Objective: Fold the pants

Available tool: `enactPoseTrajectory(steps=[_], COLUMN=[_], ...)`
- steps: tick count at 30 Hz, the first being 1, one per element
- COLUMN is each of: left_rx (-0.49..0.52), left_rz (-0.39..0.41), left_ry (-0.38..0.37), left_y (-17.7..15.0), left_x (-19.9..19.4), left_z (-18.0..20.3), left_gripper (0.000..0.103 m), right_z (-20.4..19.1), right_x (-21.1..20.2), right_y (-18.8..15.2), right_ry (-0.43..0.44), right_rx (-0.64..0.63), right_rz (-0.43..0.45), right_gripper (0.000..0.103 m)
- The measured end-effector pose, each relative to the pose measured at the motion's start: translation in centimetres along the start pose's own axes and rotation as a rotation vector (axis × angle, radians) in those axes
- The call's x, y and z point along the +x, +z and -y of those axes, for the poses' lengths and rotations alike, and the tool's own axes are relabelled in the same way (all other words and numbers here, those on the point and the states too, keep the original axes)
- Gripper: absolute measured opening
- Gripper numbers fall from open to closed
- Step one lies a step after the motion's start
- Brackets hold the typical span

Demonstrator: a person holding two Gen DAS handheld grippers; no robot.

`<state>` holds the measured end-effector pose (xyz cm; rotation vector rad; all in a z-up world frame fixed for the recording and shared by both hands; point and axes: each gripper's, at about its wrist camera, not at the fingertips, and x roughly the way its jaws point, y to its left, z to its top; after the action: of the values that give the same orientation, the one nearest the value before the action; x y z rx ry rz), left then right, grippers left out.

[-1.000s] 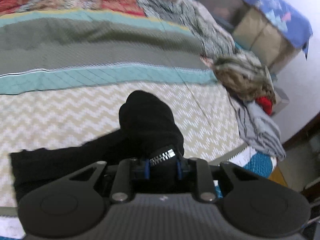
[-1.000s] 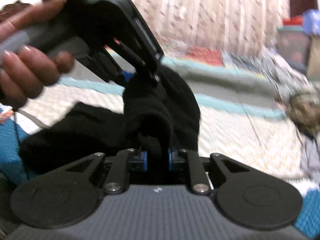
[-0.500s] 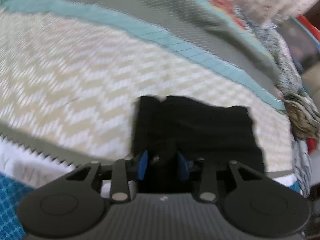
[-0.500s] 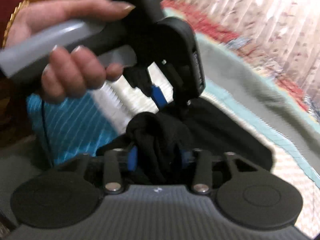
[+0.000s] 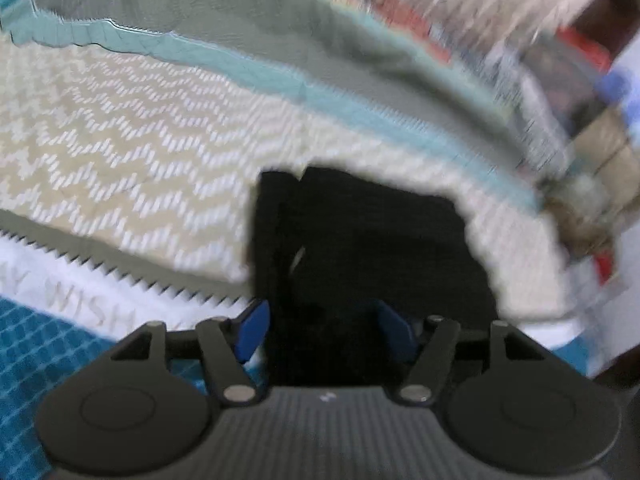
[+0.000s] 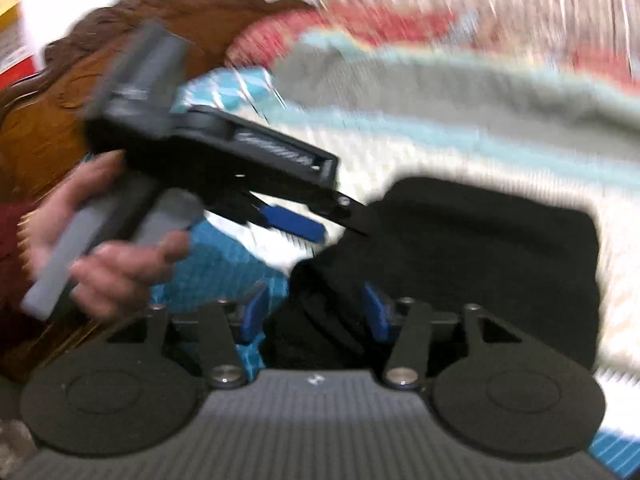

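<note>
Both grippers: jaws have just been opening, and the black cloth they pinched a second ago now sits loose between the blue pads.
Left gripper (image 5: 326,326): parted about halfway; the left pad stands clear of the cloth over the bedspread, while the right pad is dark against the fabric, so contact on that side is hard to read. I judge it released.
Right gripper (image 6: 316,314): also parted about halfway; a bunched hump of cloth lies between the pads, near the right one, with a gap at the left one.
Left hand (image 6: 108,248): seen from the right wrist view, wrapped round the grey handle, the gripper angled down at the near edge of the cloth.
Pants (image 5: 368,240): a second ago lifted in a hanging bundle, now laid down as a flat, roughly rectangular black block on the zigzag part of the bedspread (image 5: 120,160), near the bed's front edge.
Meaning for the task: the fold looks set down and let go. The near edge under the right gripper is lumpy and may want smoothing.
Beyond: clothes pile (image 5: 576,216) at the far right, blurred, well apart.
</note>
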<state>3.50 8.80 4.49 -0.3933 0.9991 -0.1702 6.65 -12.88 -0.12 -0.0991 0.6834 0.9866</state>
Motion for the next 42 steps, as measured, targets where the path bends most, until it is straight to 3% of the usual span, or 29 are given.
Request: enactPoseTrajectory(steps=[2, 3, 6, 9, 15, 21, 42], left_rx=[0.037, 0.021, -0.051, -0.039, 0.014, 0.033, 0.072], left_rz=[-0.043, -0.027, -0.019, -0.001, 0.053, 0.083, 0.109], left_ry=[0.082, 0.071, 0.043, 0.083, 0.183, 0.239, 0.331], left_y=[-1.5, -2.1, -1.7, -1.3, -2.1, -2.8, -4.1], left_x=[1.6, 1.5, 0.6, -0.6, -2.8, -4.1, -4.8], left_z=[0.0, -0.6, -1.4, -0.7, 1.4, 2.3, 3.2], left_gripper=[0.065, 0.066, 0.067, 0.066, 0.065, 0.065, 0.073], right_z=[0.5, 0.8, 1.5, 2.3, 4.1, 6.4, 7.9], right_x=[1.9, 2.0, 0.5, -1.9, -6.5, -7.0, -8.4], right_y=[-0.7, -0.8, -0.4, -0.5, -2.8, -3.3, -5.0], right_ry=[-0.001, 0.016, 0.07, 0.083, -0.011, -0.097, -0.16], right_rx=[0.031, 0.064, 0.14, 0.204, 0.343, 0.444, 0.595], right_rz=[-0.087, -0.094, -0.065, -0.005, 0.099, 0.136, 0.14], right_gripper=[0.053, 0.053, 0.053, 0.053, 0.054, 0.055, 0.056])
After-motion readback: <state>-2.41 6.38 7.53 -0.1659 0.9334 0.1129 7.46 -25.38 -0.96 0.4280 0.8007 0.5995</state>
